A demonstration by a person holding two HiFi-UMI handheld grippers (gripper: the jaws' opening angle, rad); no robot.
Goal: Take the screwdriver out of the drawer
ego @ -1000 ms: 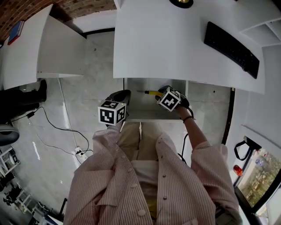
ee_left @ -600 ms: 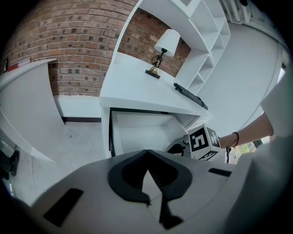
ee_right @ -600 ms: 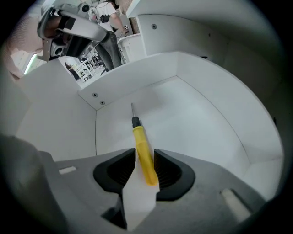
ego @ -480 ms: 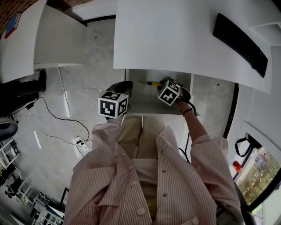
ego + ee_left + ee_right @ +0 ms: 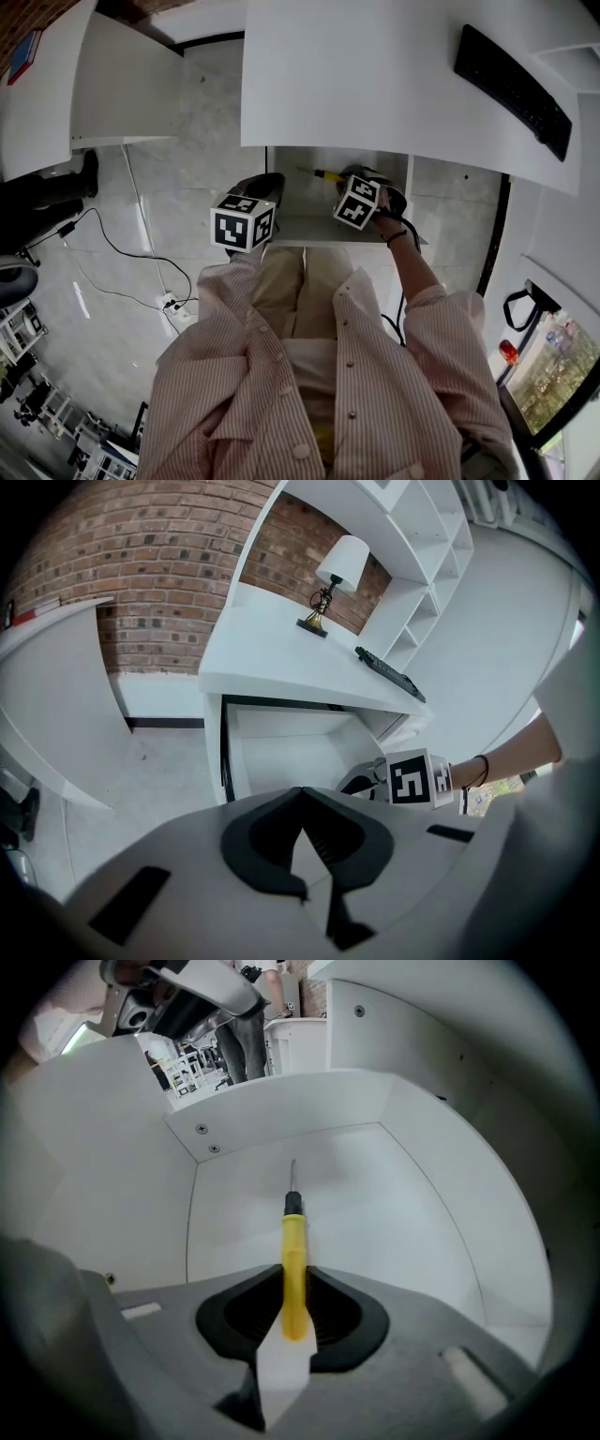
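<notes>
Slim yellow-handled screwdriver (image 5: 293,1241), black collar, thin metal shaft, lying mid-floor in white drawer (image 5: 422,1232); right gripper (image 5: 293,1279), jaws just closing, pinches its handle; left gripper (image 5: 299,797) pressed together.

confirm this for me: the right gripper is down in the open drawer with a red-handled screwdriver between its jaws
Wrong on the colour: the handle is yellow, not red. The right gripper view shows the right gripper down in the open drawer, and its jaws have just been closing round the yellow-handled screwdriver.
</notes>
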